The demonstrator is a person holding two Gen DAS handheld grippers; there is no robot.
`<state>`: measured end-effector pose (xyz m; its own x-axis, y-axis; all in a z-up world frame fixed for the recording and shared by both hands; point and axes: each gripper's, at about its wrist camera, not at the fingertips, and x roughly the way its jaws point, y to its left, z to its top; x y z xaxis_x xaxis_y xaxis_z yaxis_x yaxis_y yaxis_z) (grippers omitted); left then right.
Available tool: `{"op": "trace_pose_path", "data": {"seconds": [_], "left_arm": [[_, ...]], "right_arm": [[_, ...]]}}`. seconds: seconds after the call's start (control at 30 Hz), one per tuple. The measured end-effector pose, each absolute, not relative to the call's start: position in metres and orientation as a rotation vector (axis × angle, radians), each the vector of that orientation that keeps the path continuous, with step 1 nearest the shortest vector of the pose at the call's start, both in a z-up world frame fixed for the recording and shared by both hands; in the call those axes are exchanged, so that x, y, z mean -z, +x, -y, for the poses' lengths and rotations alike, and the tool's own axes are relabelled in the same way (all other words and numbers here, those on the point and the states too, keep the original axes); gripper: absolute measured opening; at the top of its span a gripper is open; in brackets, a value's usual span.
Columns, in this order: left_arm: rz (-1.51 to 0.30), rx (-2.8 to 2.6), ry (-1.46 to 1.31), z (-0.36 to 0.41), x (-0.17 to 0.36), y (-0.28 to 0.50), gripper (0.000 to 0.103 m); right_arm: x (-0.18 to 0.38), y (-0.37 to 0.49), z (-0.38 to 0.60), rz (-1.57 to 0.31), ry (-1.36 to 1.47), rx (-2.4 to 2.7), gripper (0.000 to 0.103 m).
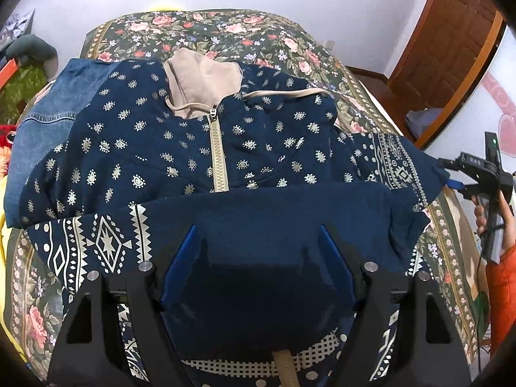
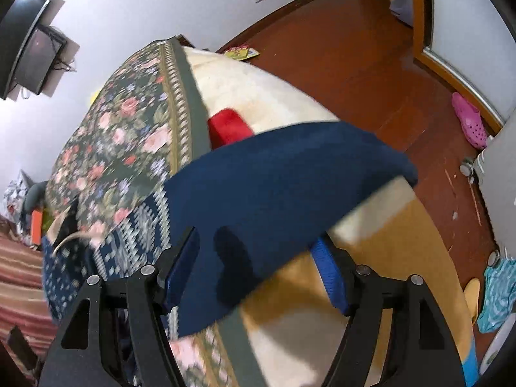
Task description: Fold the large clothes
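A navy patterned zip hoodie point(image 1: 200, 148) with a beige hood lining lies front up on the bed. Its bottom part is folded up, showing the plain navy inside point(image 1: 277, 222). My left gripper point(image 1: 261, 248) hovers close over that fold, jaws wide apart, with the fabric between and below the blue pads; a grip does not show. My right gripper point(image 2: 254, 258) has its jaws apart around the plain navy sleeve end point(image 2: 290, 174), which drapes across it at the bed's right edge. In the left wrist view the right gripper point(image 1: 451, 174) sits at the sleeve tip.
The bed has a floral cover point(image 1: 225, 32) and a cream mattress side point(image 2: 258, 90). A denim garment point(image 1: 42, 122) lies left of the hoodie. A red cushion point(image 2: 229, 125), a wooden floor point(image 2: 354, 48), a pink shoe point(image 2: 469, 119) and a wall TV point(image 2: 35, 61) are around.
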<state>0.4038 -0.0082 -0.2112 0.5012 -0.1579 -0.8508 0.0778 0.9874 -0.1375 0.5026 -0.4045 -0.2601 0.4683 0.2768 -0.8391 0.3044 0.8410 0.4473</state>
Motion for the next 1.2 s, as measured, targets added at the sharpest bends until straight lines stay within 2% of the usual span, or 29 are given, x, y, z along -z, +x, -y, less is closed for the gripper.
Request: {"op": "trace_pose_path", "data": {"seconds": [0.13,0.2,0.27,0.3,0.33,0.43,0.67,0.8,0.9,1.03,1.2], "left_arm": [[-1.048,0.14,-0.076,0.007,0.216,0.401,0.075],[-1.05,0.139,-0.065,0.006,0.218,0.398,0.075],[-1.06,0.142,-0.054,0.006,0.22,0.393,0.075],[-1.062,0.143,-0.048,0.005,0.22,0.392,0.075],[-1.063,0.142,-0.038,0.004,0.219,0.39,0.075],[-1.057,0.133,-0.018,0.001,0.216,0.383,0.075],[-1.018,0.124,-0.02,-0.008,0.196,0.37,0.075],[-0.988,0.122,-0.029,-0.014,0.182,0.362,0.075],[-0.965,0.116,-0.029,-0.017,0.173,0.355,0.075],[-0.947,0.11,-0.05,-0.024,0.165,0.346,0.075],[-0.929,0.103,-0.028,-0.033,0.158,0.331,0.075]], "right_arm": [[0.266,0.517,0.402,-1.065,0.526,0.084,0.068],[0.267,0.522,0.399,-1.061,0.488,0.131,0.063],[0.263,0.526,0.397,-1.057,0.456,0.185,0.047],[0.258,0.527,0.394,-1.05,0.44,0.195,0.031],[0.254,0.528,0.393,-1.044,0.433,0.2,0.019],[0.235,0.523,0.389,-0.996,0.406,0.205,0.008],[0.161,0.501,0.363,-0.851,0.375,0.028,0.006],[0.107,0.483,0.324,-0.746,0.328,-0.113,0.006],[0.088,0.473,0.286,-0.725,0.37,-0.276,0.006],[0.085,0.459,0.23,-0.75,0.373,-0.446,0.006],[0.119,0.442,0.153,-0.877,0.29,-0.592,0.006]]}}
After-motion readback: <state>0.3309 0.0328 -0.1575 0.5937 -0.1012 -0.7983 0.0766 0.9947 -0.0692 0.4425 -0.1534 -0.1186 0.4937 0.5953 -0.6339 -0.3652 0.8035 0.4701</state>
